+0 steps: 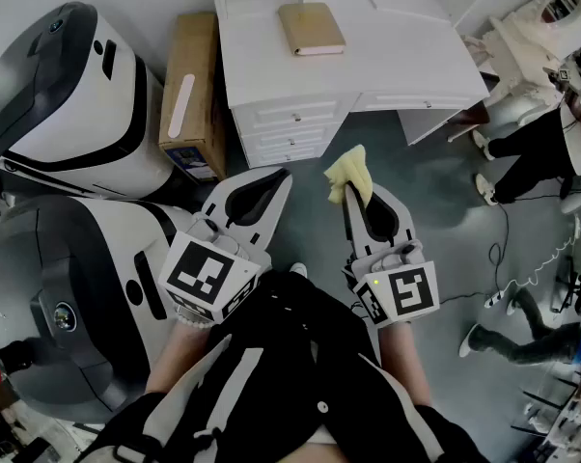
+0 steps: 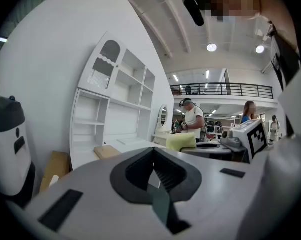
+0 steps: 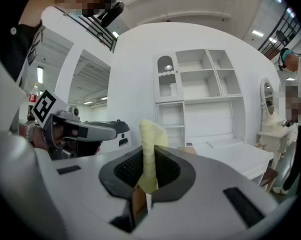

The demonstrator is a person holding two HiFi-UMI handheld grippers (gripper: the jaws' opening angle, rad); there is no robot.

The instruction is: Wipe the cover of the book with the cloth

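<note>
A tan book [image 1: 311, 28] lies flat on the white desk [image 1: 397, 56] ahead of me; in the left gripper view the book [image 2: 107, 151] shows low at the foot of the shelves. My right gripper [image 1: 351, 186] is shut on a pale yellow cloth [image 1: 349, 174], which sticks up between its jaws [image 3: 150, 149]. My left gripper [image 1: 283, 176] is shut with nothing in it, level with the right one. Both hang over the floor in front of the desk's drawers, short of the book. The cloth [image 2: 181, 141] also shows to the right in the left gripper view.
A cardboard box [image 1: 192, 95] leans left of the desk. Two big white and grey machine housings [image 1: 69, 104] fill the left side. People stand at the right [image 1: 532, 152] by a white dresser [image 1: 537, 37]. Cables lie on the grey floor [image 1: 522, 268]. White shelving [image 3: 200, 99] rises behind the desk.
</note>
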